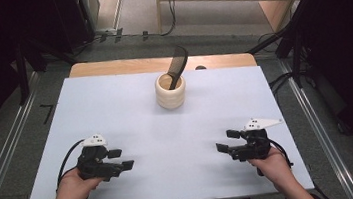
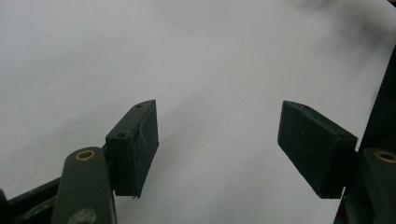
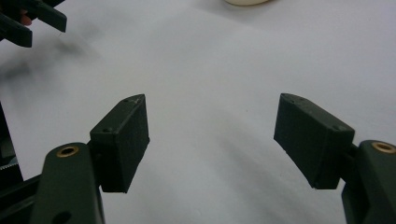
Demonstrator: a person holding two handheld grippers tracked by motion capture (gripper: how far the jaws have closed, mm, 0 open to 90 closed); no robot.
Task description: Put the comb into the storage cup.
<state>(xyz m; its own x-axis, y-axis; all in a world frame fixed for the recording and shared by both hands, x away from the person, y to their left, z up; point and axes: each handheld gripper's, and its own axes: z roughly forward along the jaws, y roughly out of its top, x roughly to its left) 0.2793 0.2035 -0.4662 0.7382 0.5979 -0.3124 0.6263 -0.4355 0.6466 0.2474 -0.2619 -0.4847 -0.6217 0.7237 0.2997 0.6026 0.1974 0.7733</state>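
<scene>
A white board [image 1: 115, 111] is lying under the left gripper [image 1: 122, 158] and right gripper [image 1: 227, 140]; floor cables [image 1: 173, 9] are trailing far beyond.

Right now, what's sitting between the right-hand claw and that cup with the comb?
Nothing: in the high view, only bare white table separates the right gripper from the cup.

A wooden table [image 1: 110, 66] sits in the middle of the high view, nearly all of it covered by a plain white sheet [image 1: 169, 145] that leaves only a strip of bare wood along the far edge at the top. Standing straight on the sheet, in the upper centre of the frame, is a short cream cup [image 1: 170, 91] with a black comb [image 1: 177, 65] propped in it, leaning up and to the right. A small dark round spot [image 1: 200, 68] sits on the wooden strip just right of the comb.
</scene>
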